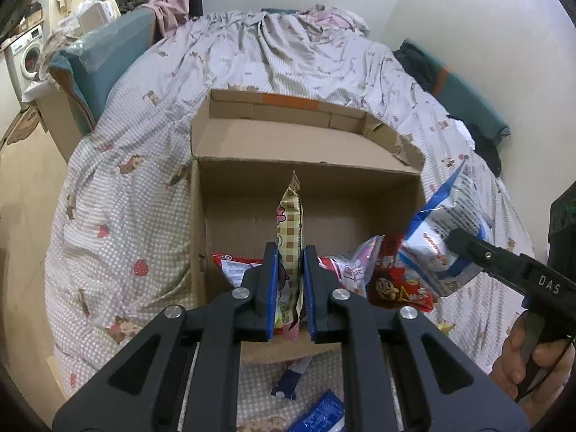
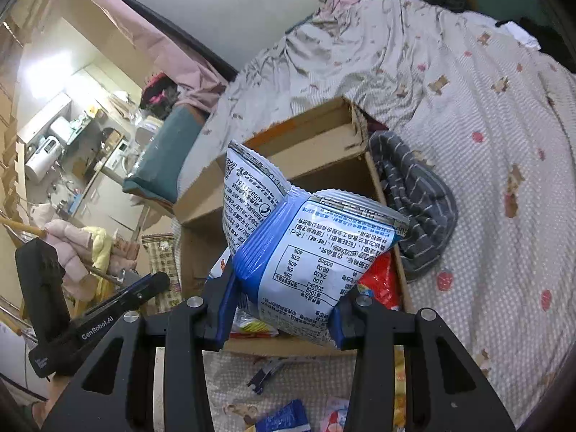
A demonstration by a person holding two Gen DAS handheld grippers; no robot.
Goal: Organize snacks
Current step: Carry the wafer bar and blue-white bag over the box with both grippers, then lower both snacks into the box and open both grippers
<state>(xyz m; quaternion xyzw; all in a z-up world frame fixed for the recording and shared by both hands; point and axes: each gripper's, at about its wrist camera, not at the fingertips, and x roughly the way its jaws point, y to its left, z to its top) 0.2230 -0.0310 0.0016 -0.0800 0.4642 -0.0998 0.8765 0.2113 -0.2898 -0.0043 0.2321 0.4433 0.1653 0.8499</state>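
Two handheld grippers meet over an open cardboard box resting on a bed covered in a checked quilt printed with bears and strawberries. At the centre of the left wrist view, the left gripper is clamped on a slim beige checkered snack packet, held upright on its edge above the box's near side. The right gripper grips a puffy blue-and-white snack bag (its nutrition panel faces the camera upside down), which hangs over the box's right rim at centre frame in the right wrist view. Red snack packets and a pink one already lie inside the box, toward its lower right corner. More blue wrappers sit on the quilt at the bottom of the frame, outside the box. A grey striped cloth lies bunched just beside the box's right wall.
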